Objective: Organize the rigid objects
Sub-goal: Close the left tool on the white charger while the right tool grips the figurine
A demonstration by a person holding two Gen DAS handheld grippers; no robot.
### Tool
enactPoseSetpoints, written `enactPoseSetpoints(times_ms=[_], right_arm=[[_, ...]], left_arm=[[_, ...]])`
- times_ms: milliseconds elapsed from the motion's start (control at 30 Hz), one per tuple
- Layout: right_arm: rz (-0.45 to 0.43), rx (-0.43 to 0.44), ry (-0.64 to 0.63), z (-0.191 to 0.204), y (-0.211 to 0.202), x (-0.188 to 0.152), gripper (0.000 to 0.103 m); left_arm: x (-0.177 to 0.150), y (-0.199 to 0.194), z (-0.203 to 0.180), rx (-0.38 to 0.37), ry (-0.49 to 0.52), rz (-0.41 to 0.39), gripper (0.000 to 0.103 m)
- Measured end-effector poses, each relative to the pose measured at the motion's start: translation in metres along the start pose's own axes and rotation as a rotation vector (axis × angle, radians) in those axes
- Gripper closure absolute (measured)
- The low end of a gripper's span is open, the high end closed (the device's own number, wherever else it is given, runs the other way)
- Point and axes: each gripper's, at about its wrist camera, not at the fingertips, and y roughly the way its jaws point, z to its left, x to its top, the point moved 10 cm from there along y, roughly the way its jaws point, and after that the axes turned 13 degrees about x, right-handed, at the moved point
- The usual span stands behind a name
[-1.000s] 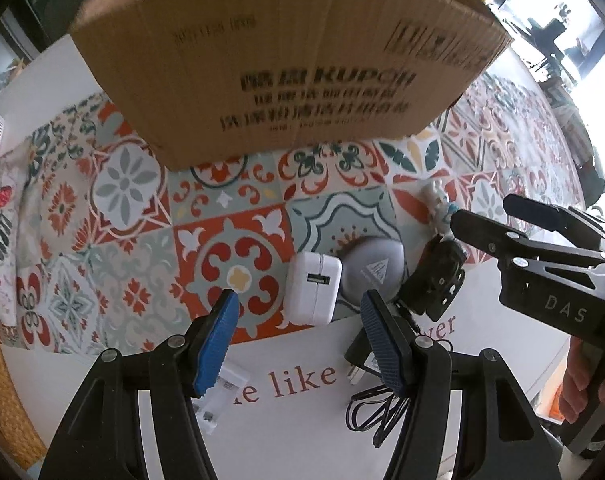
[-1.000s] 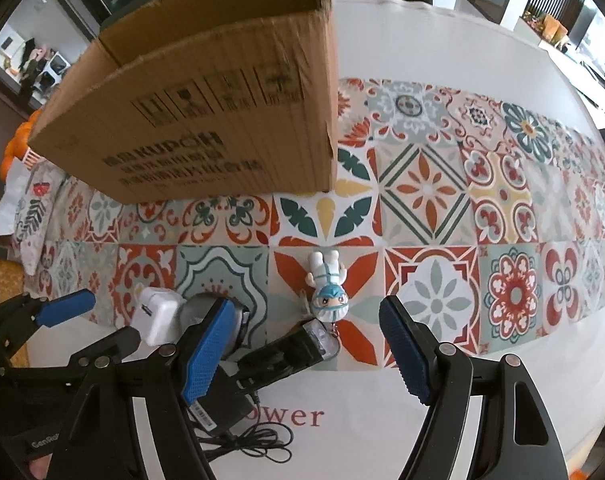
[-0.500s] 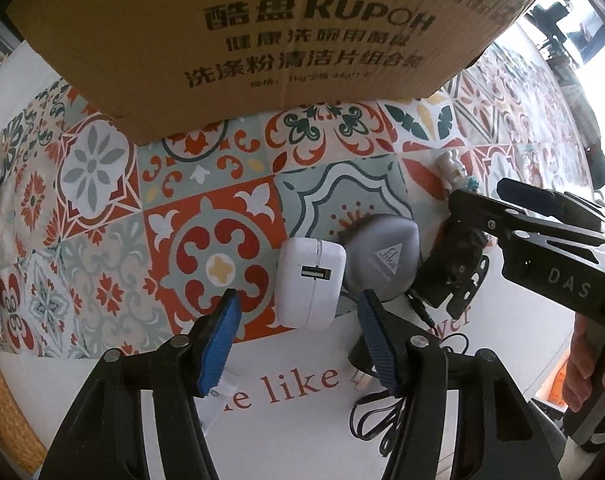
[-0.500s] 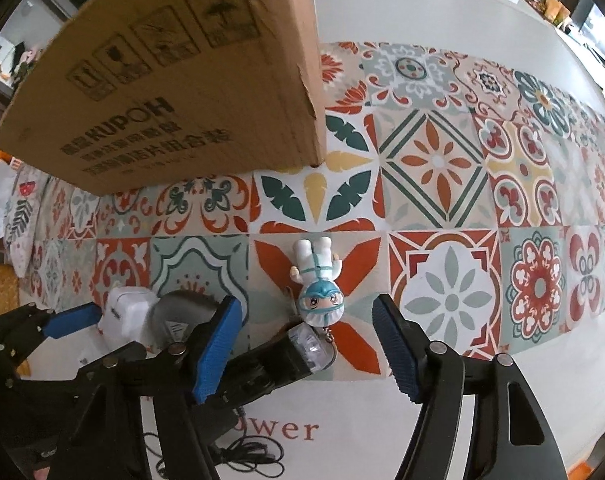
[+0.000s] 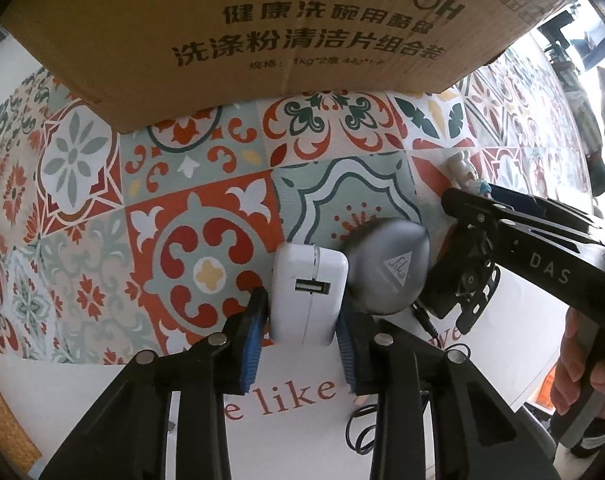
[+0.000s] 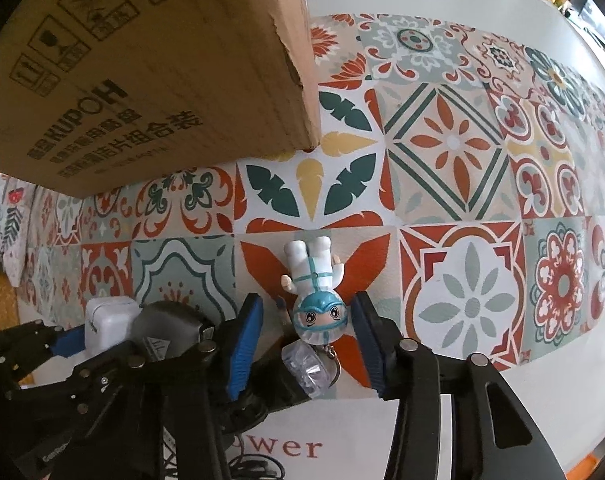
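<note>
My left gripper (image 5: 300, 312) is shut on a white USB charger (image 5: 308, 296) that rests on the patterned tablecloth (image 5: 182, 200). A grey rounded-triangle device (image 5: 390, 268) lies touching it on the right. My right gripper (image 6: 308, 320) is open, its blue pads on either side of the head of a small white-suited figurine (image 6: 314, 284) lying on the cloth; they do not touch it. A black flashlight with a clear lens (image 6: 302, 368) lies just below the figurine. A large cardboard box (image 5: 282, 20) stands behind.
The box also fills the upper left of the right wrist view (image 6: 142, 60). A black cable (image 5: 362, 428) lies on the white tablecloth border near the table's front edge. A patterned cloth bag (image 6: 12, 224) lies at the far left.
Both grippers moved forward and down toward the objects. The left gripper closed on the white charger. The right gripper narrowed around the figurine's head.
</note>
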Motion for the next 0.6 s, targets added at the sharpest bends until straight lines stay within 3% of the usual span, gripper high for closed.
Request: enactPoseSetpoints(times_ms=[133, 367, 600], right_arm=[[-0.010, -0.008, -0.004, -0.002, -0.001, 0.000, 0.070], [-0.032, -0.001, -0.012, -0.002, -0.009, -0.007, 0.071], [-0.096, -0.013, -0.063, 0.013, -0.031, -0.011, 0.074]], left_arm=[[0.002, 0.007, 0.001, -0.001, -0.007, -0.011, 0.071], [0.008, 0.008, 0.001, 0.004, -0.020, -0.044, 0.074], [0.007, -0.018, 0.010, 0.007, -0.028, -0.093, 0.074]])
